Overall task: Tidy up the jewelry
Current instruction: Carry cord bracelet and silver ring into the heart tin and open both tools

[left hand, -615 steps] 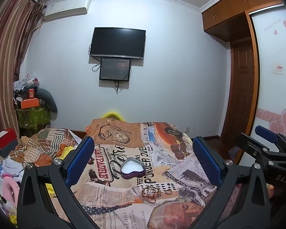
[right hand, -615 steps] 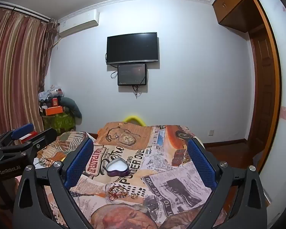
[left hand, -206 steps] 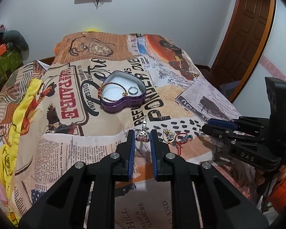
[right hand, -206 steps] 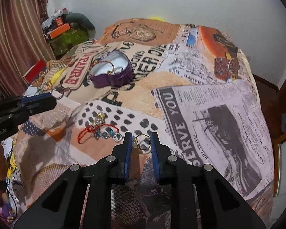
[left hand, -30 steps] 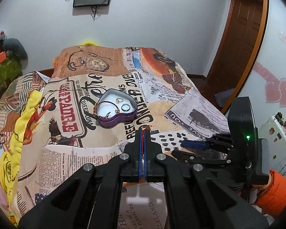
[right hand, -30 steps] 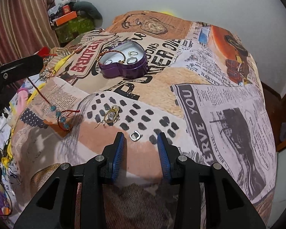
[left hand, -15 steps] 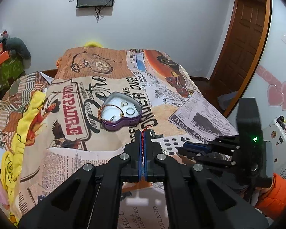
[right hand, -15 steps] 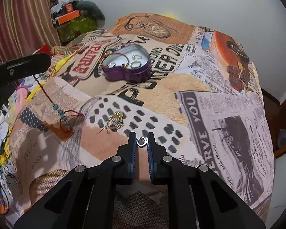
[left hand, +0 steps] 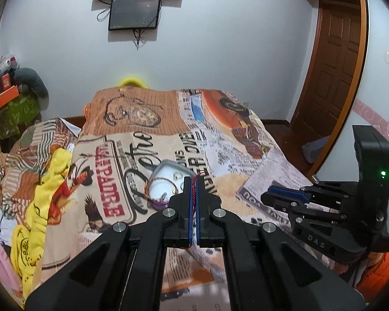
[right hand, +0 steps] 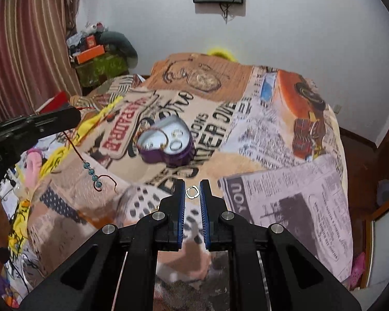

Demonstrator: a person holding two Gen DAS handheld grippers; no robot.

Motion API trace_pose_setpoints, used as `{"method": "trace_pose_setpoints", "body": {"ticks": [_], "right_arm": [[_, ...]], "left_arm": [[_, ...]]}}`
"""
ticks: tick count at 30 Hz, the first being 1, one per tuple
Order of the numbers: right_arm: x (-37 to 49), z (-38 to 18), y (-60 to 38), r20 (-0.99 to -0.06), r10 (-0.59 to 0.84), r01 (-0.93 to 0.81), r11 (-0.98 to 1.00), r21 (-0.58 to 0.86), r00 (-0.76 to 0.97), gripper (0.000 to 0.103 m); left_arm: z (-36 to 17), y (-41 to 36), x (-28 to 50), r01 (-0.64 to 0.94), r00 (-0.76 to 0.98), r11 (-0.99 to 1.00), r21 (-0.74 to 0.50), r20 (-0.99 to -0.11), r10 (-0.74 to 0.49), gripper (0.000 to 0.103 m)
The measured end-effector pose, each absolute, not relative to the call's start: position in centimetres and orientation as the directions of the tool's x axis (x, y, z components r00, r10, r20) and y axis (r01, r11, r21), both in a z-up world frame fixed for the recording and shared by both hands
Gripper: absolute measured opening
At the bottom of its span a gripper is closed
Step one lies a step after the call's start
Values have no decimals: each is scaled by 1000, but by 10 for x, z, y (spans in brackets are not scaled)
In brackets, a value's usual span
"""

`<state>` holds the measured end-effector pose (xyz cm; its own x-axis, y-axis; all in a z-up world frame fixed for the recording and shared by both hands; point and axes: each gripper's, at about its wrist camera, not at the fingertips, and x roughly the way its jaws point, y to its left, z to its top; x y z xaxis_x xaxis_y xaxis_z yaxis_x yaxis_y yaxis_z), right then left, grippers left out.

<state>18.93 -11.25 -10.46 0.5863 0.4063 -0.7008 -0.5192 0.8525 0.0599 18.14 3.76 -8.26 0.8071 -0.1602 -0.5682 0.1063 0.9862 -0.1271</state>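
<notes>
A: What has the left hand-held gripper (left hand: 194, 181) got?

B: Its blue pads are pressed together on a red cord bracelet (right hand: 92, 172). In the left wrist view the red thread runs up the slit between the pads and pokes out at the tips. In the right wrist view the cord hangs down from that gripper in the air, with a short row of teal beads low on it and a loose red loop at the bottom.

A: And the right hand-held gripper (right hand: 192, 192)?

B: It pinches a small silver ring (right hand: 192, 192) between its fingertips. The ring sits upright at the very tips, and the pads stand only as far apart as the ring is wide.

A: Where is the box?

B: The purple heart-shaped tin (right hand: 166, 142) lies on the bed (right hand: 285, 160), straight ahead of the right hand-held gripper and a little to its left, with no lid on it. Its inside is white, and two rings and a thin gold-coloured bracelet lie in it. From the left hand-held gripper it sits just beyond the fingertips, partly hidden behind them (left hand: 166, 184).

A: How do the two stand to each other?

B: The right one appears off to the right of the left one's fingers, lower and nearer the bed's edge. Both are held above the newspaper-print bedspread (left hand: 116, 155).

A: Anything past the bed?

B: A dark screen (left hand: 134, 13) hangs on the white wall ahead.
</notes>
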Motion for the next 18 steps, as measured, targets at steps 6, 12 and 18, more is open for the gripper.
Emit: {"method": "trace_pose_setpoints", "body": {"ticks": [6, 12, 18], "right_arm": [[198, -92, -106, -672, 424, -523, 850, 63, 607, 10], [210, -86, -102, -653, 432, -517, 853, 71, 622, 10], [225, -87, -97, -653, 436, -521, 851, 73, 620, 10]], "left_arm": [[-75, 39, 198, 105, 822, 988, -116, -549, -152, 0], [-72, 40, 219, 94, 826, 988, -120, -545, -145, 0], [-74, 43, 238, 80, 830, 990, -112, -543, -129, 0]]}}
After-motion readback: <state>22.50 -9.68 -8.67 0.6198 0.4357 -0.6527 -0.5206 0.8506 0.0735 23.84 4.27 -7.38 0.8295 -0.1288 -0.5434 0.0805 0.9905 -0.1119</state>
